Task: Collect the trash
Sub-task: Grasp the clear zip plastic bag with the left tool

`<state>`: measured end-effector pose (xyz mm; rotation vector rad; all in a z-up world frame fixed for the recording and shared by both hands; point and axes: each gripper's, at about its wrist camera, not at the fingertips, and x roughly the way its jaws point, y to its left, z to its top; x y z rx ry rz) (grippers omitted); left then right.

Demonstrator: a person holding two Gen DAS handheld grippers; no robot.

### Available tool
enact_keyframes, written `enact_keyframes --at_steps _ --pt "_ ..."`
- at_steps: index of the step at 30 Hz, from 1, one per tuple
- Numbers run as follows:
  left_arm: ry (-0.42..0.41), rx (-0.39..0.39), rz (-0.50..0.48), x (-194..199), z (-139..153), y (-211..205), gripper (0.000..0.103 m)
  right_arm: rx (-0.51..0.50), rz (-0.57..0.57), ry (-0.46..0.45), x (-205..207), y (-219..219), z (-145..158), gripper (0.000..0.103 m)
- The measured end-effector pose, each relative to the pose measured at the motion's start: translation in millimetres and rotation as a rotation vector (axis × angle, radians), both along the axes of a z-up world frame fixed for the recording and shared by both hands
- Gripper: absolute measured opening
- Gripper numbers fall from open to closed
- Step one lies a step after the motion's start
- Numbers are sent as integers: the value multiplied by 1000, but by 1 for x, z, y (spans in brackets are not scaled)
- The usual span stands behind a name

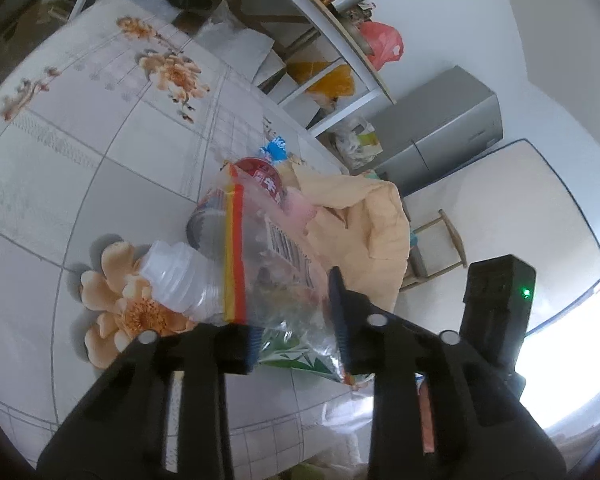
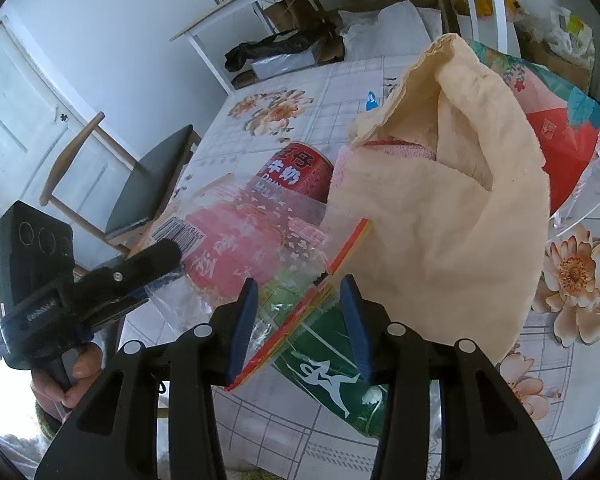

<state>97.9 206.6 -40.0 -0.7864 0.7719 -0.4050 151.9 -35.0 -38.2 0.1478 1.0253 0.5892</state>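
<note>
A clear zip bag (image 1: 276, 256) with a red and yellow seal strip lies on the floral table. It also shows in the right wrist view (image 2: 252, 248). My left gripper (image 1: 296, 320) has its jaws apart around the bag's near end. My right gripper (image 2: 300, 320) is open, its jaws either side of the bag's seal edge and a green bottle (image 2: 332, 364). A clear plastic bottle (image 1: 184, 276) pokes from the bag. A red can (image 2: 300, 172) lies behind it. A peach cloth (image 2: 452, 208) is heaped to the right. The left gripper also shows in the right wrist view (image 2: 156, 260).
A floral tablecloth (image 1: 100, 128) covers the table. A blue wrapper (image 1: 276, 148) lies further back. A chair (image 2: 140, 192) stands at the table's left. White shelves (image 1: 332, 56) with bags and a grey fridge (image 1: 444, 124) stand behind. A red patterned packet (image 2: 560, 140) lies behind the cloth.
</note>
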Motion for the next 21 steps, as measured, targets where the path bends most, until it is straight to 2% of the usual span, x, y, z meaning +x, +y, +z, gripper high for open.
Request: enact_keyframes --at_steps 6,12,21 --pt "-5 -71 7 1 -5 5 21 22 -17 -32 -4 -11 10 42" --pt "-16 -85 23 1 -7 5 17 43 -62 -61 -9 -33 20 42" --pt "-99 -139 15 -4 3 4 8 89 -144 -87 -10 -75 28 42"
